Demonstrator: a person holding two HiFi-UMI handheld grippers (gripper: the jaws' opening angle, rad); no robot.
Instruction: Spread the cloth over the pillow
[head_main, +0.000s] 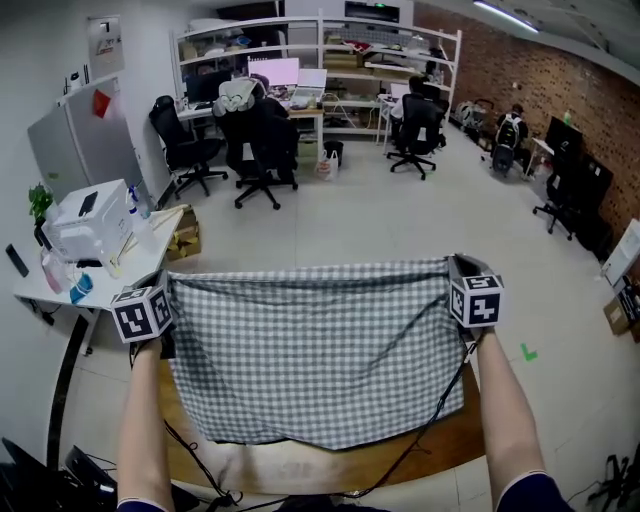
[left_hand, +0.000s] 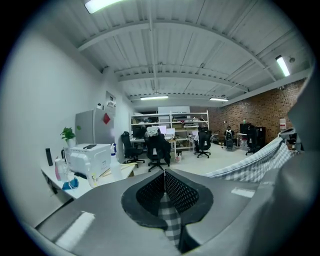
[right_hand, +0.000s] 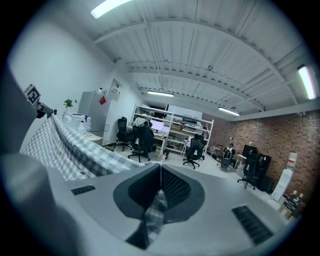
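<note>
A grey and white checked cloth (head_main: 315, 355) hangs spread out in the air between my two grippers, held by its top corners. My left gripper (head_main: 150, 312) is shut on the left corner, and a fold of cloth (left_hand: 170, 220) shows pinched between its pads. My right gripper (head_main: 470, 290) is shut on the right corner, where a strip of cloth (right_hand: 152, 212) sits between the pads. The cloth's top edge runs taut from one gripper to the other (right_hand: 75, 145). A pale pillow (head_main: 300, 466) shows just under the cloth's lower hem, mostly hidden by the cloth.
A brown wooden table (head_main: 455, 440) lies under the cloth. A white desk (head_main: 120, 265) with a printer (head_main: 88, 222) and bottles stands at the left. Black office chairs (head_main: 260, 150) and shelving stand farther back. Black cables (head_main: 420, 440) hang from the grippers.
</note>
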